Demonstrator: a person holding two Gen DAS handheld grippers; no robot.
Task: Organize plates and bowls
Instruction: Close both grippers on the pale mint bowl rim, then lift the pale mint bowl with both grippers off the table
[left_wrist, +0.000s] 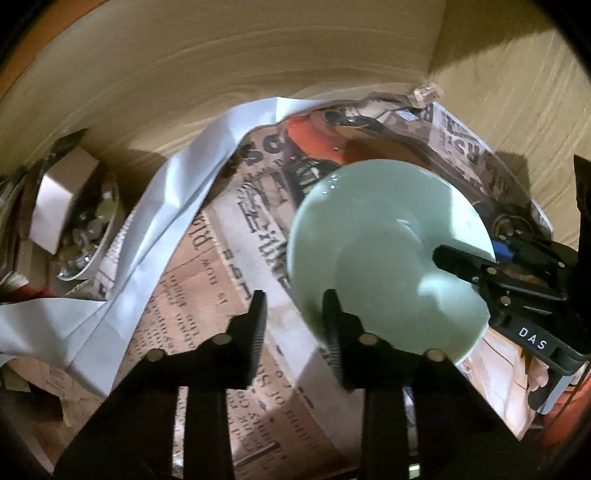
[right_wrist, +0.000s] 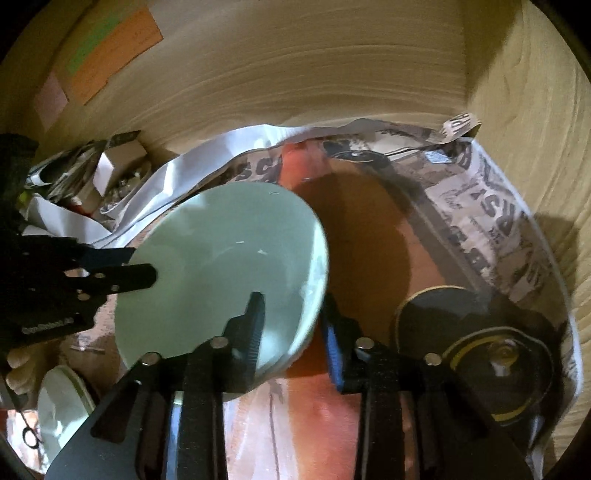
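Both grippers pinch one pale green bowl above newspaper: right gripper on its near rim, left gripper opposite. Mid-carry, probably; next, lower it level.

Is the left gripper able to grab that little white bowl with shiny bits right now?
Probably not yet: the left gripper is clamped on the green bowl, and the white bowl sits off aside.

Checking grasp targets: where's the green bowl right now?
The green bowl sits centre-left in the right wrist view, over the newspaper, pinched at one rim by the right gripper and at the opposite rim by the left gripper.
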